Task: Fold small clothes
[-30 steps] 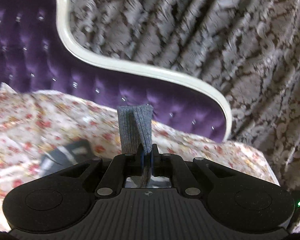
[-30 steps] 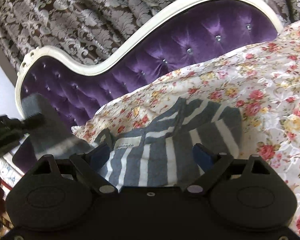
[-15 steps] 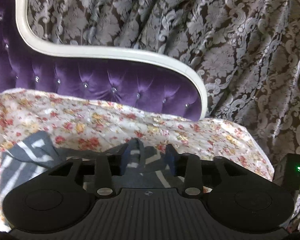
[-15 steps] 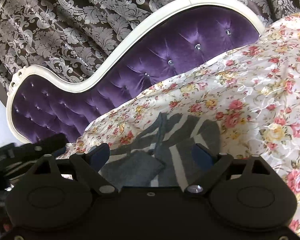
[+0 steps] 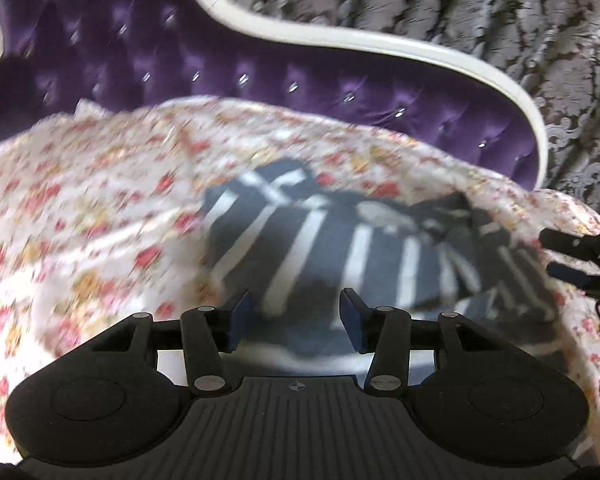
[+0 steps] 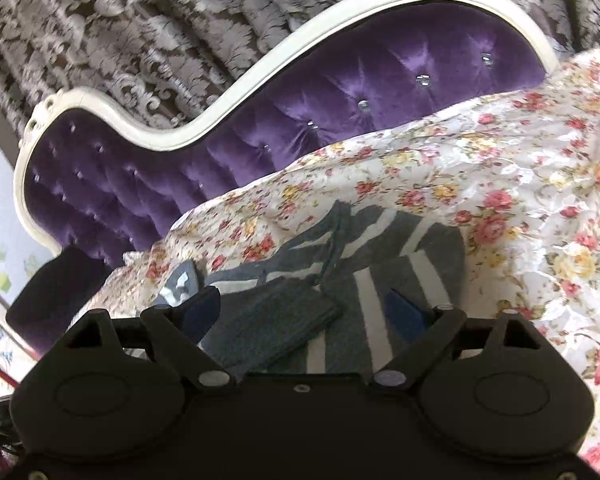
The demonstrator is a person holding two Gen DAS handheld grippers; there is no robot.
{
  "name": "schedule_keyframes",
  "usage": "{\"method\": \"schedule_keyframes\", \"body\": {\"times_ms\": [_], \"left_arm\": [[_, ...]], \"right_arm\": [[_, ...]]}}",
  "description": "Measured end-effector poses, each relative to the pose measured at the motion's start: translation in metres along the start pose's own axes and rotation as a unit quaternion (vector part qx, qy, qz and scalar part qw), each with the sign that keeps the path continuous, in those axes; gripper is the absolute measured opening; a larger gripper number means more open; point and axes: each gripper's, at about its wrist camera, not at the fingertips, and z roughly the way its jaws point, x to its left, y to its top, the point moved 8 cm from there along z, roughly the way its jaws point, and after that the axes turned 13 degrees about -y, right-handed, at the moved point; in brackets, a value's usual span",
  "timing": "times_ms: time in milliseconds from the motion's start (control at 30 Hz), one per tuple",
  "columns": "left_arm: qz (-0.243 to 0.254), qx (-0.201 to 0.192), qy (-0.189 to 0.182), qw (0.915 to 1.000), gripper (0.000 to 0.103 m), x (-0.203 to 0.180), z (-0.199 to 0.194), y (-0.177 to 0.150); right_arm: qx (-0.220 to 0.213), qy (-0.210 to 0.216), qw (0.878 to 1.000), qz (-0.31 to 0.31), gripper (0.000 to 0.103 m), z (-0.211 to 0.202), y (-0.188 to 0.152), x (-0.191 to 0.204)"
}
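A small grey garment with white stripes (image 5: pixel 340 248) lies on the floral sheet (image 5: pixel 80 208); this view is blurred. My left gripper (image 5: pixel 294 322) is open and empty, just in front of the garment's near edge. In the right wrist view the same garment (image 6: pixel 380 264) lies flat with a plain grey part (image 6: pixel 276 320) folded over its near left side. My right gripper (image 6: pixel 306 312) is open and empty, low over that folded part. The right gripper's fingers (image 5: pixel 568 252) show at the right edge of the left wrist view.
A purple tufted headboard with a white frame (image 6: pixel 340 80) rises behind the bed (image 5: pixel 260 64). Patterned brown and silver curtains (image 6: pixel 180 20) hang behind it. The floral sheet (image 6: pixel 540 184) spreads to the right of the garment.
My left gripper was shut on a grey part of the garment a second ago, then let it go and opened. It has drawn back, showing the whole garment. The right gripper stayed open.
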Motion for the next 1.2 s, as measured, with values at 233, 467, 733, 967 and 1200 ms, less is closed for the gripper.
{"method": "schedule_keyframes", "body": {"times_ms": [233, 467, 733, 967, 1200], "left_arm": [[-0.029, 0.019, -0.015, 0.9993, 0.048, 0.021, 0.004, -0.013], [-0.059, 0.032, -0.048, 0.9966, 0.056, 0.031, 0.007, -0.02], [-0.074, 0.068, -0.047, 0.9938, 0.06, 0.023, 0.003, -0.021], [-0.104, 0.032, -0.056, 0.9924, 0.06, 0.018, -0.039, -0.012], [-0.069, 0.038, 0.02, 0.9967, 0.06, 0.03, -0.027, -0.016]], "right_arm": [[-0.021, -0.01, 0.997, -0.07, 0.079, 0.009, -0.009, 0.021], [0.022, -0.013, 0.997, -0.078, 0.062, 0.033, -0.026, 0.025], [-0.004, -0.007, 0.993, -0.115, 0.013, 0.02, -0.026, 0.041], [-0.027, 0.009, 0.992, -0.122, 0.013, -0.026, -0.014, 0.044], [0.111, -0.036, 0.971, -0.207, 0.021, 0.0, -0.045, 0.027]]}}
